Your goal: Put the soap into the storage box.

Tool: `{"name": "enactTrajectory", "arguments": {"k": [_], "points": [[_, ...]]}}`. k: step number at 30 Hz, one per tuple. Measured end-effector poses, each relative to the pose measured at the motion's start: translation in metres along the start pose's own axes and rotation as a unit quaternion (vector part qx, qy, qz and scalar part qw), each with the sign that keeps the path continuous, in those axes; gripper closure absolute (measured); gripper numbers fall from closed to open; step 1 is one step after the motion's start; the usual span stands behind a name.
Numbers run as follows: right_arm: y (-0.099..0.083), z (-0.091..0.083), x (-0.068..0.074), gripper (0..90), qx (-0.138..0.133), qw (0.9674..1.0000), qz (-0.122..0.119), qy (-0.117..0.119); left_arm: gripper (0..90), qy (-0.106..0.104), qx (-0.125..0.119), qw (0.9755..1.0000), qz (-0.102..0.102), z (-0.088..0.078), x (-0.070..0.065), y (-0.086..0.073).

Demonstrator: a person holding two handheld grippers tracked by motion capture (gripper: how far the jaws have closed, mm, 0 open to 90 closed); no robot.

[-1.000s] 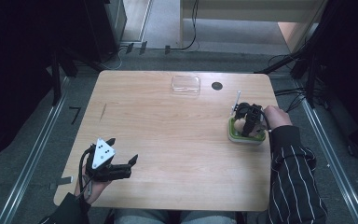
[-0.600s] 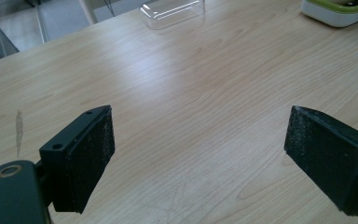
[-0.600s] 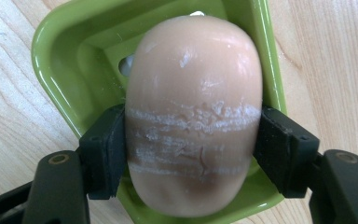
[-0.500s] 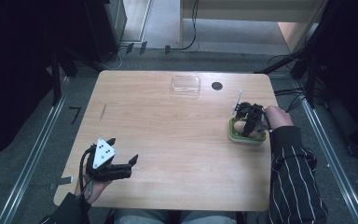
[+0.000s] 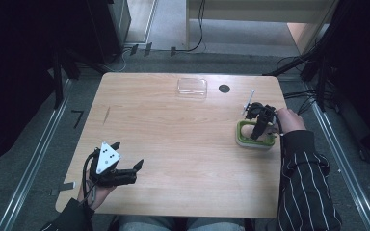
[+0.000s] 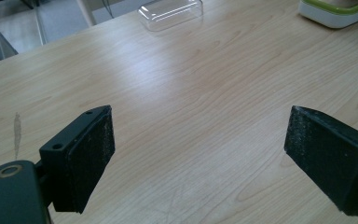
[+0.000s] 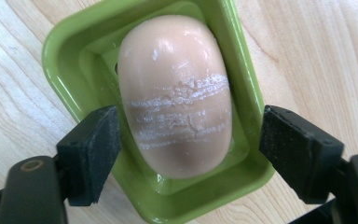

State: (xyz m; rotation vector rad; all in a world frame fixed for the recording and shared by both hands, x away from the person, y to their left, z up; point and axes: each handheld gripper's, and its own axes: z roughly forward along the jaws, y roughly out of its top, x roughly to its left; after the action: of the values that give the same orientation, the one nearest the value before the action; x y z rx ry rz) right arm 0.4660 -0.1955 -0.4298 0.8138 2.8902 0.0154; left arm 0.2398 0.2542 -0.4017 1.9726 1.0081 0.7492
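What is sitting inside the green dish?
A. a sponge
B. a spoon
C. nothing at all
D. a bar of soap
D: the right gripper view shows a rounded, peach-coloured bar of soap lying in the green dish, with whitish scuff lines across its middle.

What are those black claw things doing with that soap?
A person holds a gripper in each hand. The right gripper hangs over a pale peach oval bar of soap lying in a green plastic soap dish; its jaws have just been opening and don't press it. The left gripper waits open above the wooden table.
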Motion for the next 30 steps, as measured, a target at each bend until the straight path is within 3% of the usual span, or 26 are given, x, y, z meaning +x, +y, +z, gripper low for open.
{"name": "enactTrajectory", "arguments": {"k": [2, 5, 8, 16, 26, 30], "points": [[0.000, -0.005, 0.002, 16.3, -0.005, 0.9999, 0.014, 0.004, 8.8, -0.001, 0.000, 1.0000, 0.001, 0.000, 0.000, 0.000], [-0.001, -0.007, 0.004, 13.1, -0.009, 0.9998, 0.016, 0.002, 8.8, -0.003, -0.001, 1.0000, 0.002, 0.001, -0.001, 0.001], [0.000, -0.011, 0.010, 3.8, -0.019, 0.9996, 0.021, 0.006, 8.8, -0.006, -0.003, 1.0000, 0.003, 0.003, -0.002, 0.003], [0.001, -0.016, 0.023, 3.8, -0.017, 0.9996, 0.024, 0.000, 8.8, -0.013, -0.003, 0.9999, 0.009, 0.008, -0.003, 0.006], [0.003, -0.017, 0.049, 0.8, -0.032, 0.9989, 0.025, 0.025, 8.8, -0.027, -0.006, 0.9995, 0.018, 0.016, -0.009, 0.011], [0.005, -0.015, 0.061, 0.1, -0.027, 0.9990, 0.020, 0.029, 8.8, -0.032, -0.010, 0.9992, 0.022, 0.019, -0.011, 0.014]]}}
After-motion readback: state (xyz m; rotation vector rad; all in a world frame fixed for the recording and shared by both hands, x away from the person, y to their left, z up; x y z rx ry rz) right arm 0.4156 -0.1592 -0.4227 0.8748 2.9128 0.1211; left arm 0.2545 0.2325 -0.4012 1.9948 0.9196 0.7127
